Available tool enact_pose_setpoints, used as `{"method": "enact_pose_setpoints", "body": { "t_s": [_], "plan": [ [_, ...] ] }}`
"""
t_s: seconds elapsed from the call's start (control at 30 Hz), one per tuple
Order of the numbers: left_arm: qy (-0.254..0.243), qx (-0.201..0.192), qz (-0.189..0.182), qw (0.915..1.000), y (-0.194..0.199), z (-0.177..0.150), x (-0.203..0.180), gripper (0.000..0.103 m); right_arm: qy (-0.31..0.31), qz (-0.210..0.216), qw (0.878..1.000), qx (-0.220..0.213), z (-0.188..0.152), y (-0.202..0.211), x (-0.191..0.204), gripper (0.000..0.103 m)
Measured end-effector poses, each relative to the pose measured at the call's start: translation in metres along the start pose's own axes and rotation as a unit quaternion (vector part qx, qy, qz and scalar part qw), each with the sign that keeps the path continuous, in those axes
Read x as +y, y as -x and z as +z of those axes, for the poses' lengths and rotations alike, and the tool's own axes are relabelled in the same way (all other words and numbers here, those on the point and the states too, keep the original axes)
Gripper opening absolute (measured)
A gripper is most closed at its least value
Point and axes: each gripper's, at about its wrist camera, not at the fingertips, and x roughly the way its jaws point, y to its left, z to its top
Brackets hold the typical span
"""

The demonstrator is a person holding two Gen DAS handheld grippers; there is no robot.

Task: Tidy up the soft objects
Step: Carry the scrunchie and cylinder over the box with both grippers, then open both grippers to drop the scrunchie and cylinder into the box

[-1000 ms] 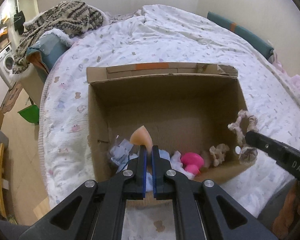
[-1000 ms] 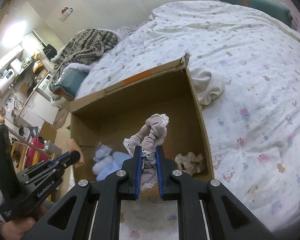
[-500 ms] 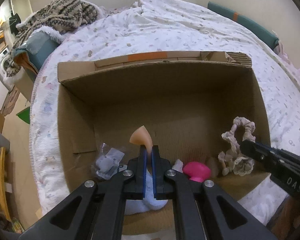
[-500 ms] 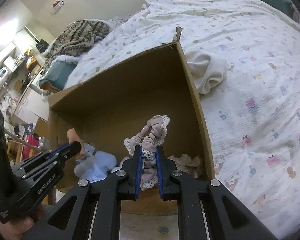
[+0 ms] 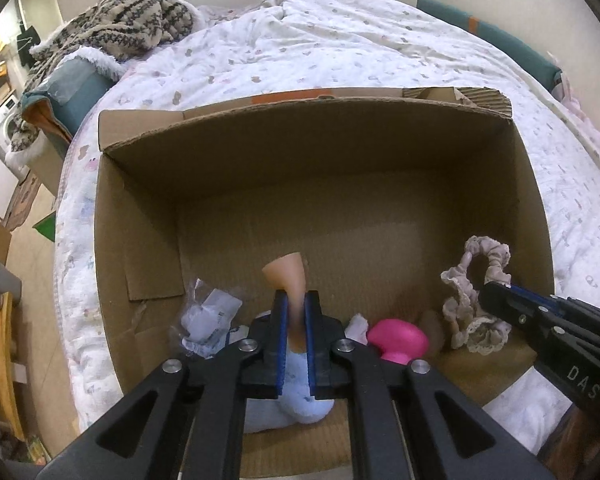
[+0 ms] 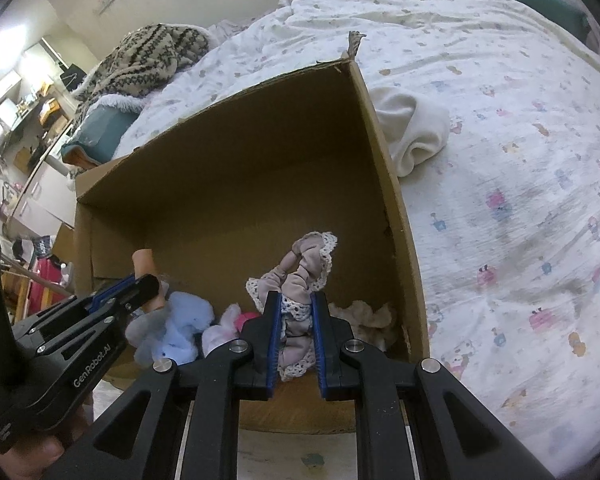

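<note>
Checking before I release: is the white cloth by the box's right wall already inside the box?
No, the white cloth lies on the bedspread outside the cardboard box, against its right wall.

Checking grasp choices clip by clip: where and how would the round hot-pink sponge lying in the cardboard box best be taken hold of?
Grip the round hot-pink sponge across its wide domed cap, coming straight down from above with the fingers on its left and right flanks. The open-topped cardboard box leaves only that approach. The cap bulges upward, while its narrower base is hidden low by the box's near wall. A pale blue plush toy lies close on its left.
</note>
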Motion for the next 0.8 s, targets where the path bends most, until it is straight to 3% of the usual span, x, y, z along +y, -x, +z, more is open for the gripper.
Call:
{"method": "enact_pose_setpoints", "body": {
  "t_s": [0.27, 0.4, 0.53, 0.57, 0.6, 0.63, 0.8],
  "plan": [
    [0.001, -0.006, -0.005, 1.0, 0.012, -0.004, 0.002, 0.026, 0.012, -0.011, 1.0, -0.01, 0.0, 0.002, 0.005, 0.017],
    [0.006, -0.015, 0.005, 0.9999, 0.024, -0.006, 0.002, 0.058, 0.012, -0.007, 1.0, -0.016, 0.0, 0.006, 0.005, 0.021],
    [0.009, -0.02, 0.014, 0.9997, 0.034, -0.005, 0.006, 0.058, 0.01, 0.0, 1.0, -0.021, 0.0, 0.009, 0.004, 0.033],
    [0.01, -0.021, 0.018, 0.9996, 0.036, -0.005, 0.007, 0.058, 0.008, 0.002, 1.0, -0.024, 0.0, 0.011, 0.003, 0.045],
    [0.011, -0.023, 0.021, 0.9995, 0.039, -0.005, 0.008, 0.058, 0.005, 0.007, 0.999, -0.032, 0.0, 0.014, 0.003, 0.064],
    [0.015, -0.026, 0.023, 0.9993, 0.043, -0.005, 0.011, 0.058, 0.002, 0.013, 0.999, -0.04, -0.001, 0.017, 0.002, 0.069],
    [0.035, -0.05, 0.03, 0.9977, 0.064, -0.008, 0.02, 0.058, 0.017, 0.015, 0.998, -0.067, -0.003, 0.038, 0.007, 0.073]
  ]
}}
